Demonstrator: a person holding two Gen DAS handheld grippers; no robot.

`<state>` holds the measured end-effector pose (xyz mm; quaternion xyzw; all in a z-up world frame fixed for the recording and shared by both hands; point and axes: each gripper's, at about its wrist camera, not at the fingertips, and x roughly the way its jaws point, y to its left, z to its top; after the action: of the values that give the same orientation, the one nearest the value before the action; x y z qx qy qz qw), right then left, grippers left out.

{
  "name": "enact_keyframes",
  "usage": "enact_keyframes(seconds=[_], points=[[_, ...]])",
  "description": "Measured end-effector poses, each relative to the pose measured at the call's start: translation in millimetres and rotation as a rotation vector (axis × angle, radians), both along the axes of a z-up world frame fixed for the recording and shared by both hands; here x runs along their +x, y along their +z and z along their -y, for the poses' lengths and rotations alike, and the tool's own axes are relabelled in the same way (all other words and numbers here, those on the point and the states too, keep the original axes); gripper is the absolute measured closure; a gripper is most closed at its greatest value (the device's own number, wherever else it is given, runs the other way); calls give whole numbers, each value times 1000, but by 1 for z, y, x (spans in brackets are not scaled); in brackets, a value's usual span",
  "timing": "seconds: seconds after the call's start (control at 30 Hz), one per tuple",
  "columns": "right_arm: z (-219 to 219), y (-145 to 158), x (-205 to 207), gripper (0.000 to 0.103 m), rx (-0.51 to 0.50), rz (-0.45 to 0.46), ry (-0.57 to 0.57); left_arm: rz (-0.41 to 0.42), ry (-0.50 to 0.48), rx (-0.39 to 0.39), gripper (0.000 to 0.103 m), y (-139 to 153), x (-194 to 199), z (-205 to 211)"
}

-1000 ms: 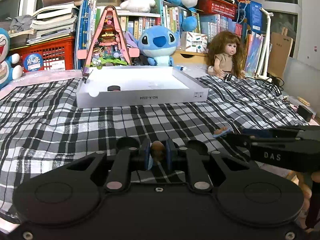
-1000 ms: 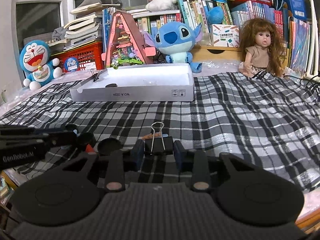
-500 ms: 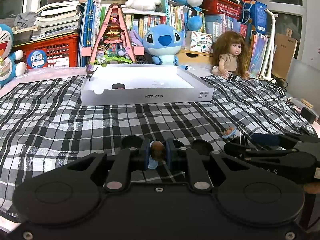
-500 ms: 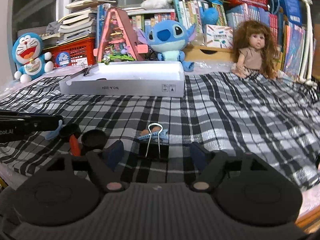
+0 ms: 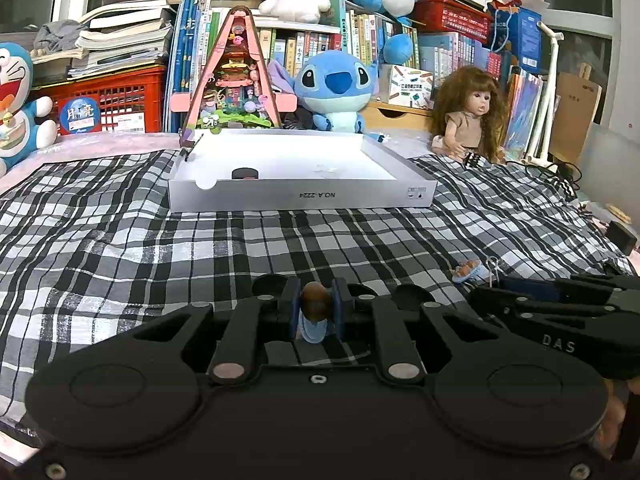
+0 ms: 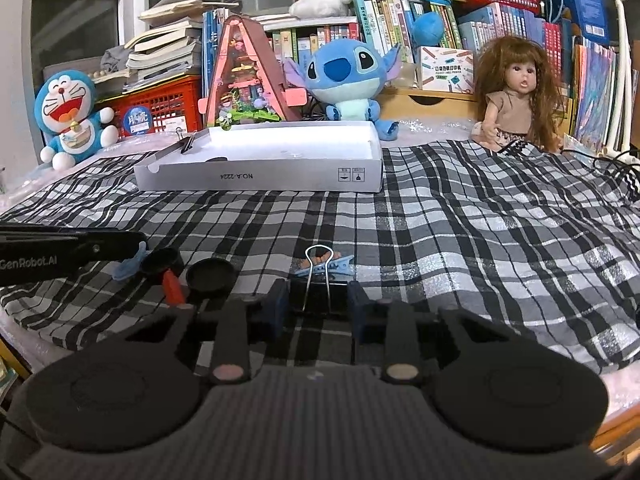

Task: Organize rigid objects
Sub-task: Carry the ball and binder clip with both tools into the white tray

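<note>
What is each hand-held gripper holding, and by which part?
Left hand-held gripper: a small blue-and-brown clip, by its sides. Right hand-held gripper: black binder clip, by its body.

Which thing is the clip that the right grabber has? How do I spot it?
Find the checked cloth and follow it to its near edge, to the right gripper. The black binder clip sits between its blue pads, silver wire loops sticking up, unlike the blue hair clip behind.

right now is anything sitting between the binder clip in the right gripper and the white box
Nothing visible does: only bare plaid cloth lies between the binder clip and the white box. A small blue hair clip lies just beyond the clip, low and flat.
</note>
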<state>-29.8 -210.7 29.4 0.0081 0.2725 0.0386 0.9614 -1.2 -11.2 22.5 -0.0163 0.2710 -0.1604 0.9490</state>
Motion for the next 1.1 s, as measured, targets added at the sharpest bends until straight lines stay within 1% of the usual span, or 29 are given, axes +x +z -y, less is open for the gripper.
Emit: enact_keyframes(seconds=[0.13,0.3,0.5,0.6,0.73,0.87,1.0,1.1], points=[[2,6,-2,66,3,6,5,2,5,-1,88,2,2,-2],[6,20,-3,66,7,36,8,6,6,-9,88,8,9,-4],[12,38,11,66,31,60,10,19,14,-12,88,26,32,-8],[13,49,24,66,52,71,21,30,25,-9,88,36,47,-11],[12,61,45,66,52,84,37,39,41,-15,88,50,73,-16],[13,70,76,66,80,50,49,44,46,-21,88,62,103,-21],[18,74,112,66,117,-3,33,-14,74,-57,88,65,141,-29],[21,73,139,66,126,-40,13,-45,106,-65,88,59,167,-33]])
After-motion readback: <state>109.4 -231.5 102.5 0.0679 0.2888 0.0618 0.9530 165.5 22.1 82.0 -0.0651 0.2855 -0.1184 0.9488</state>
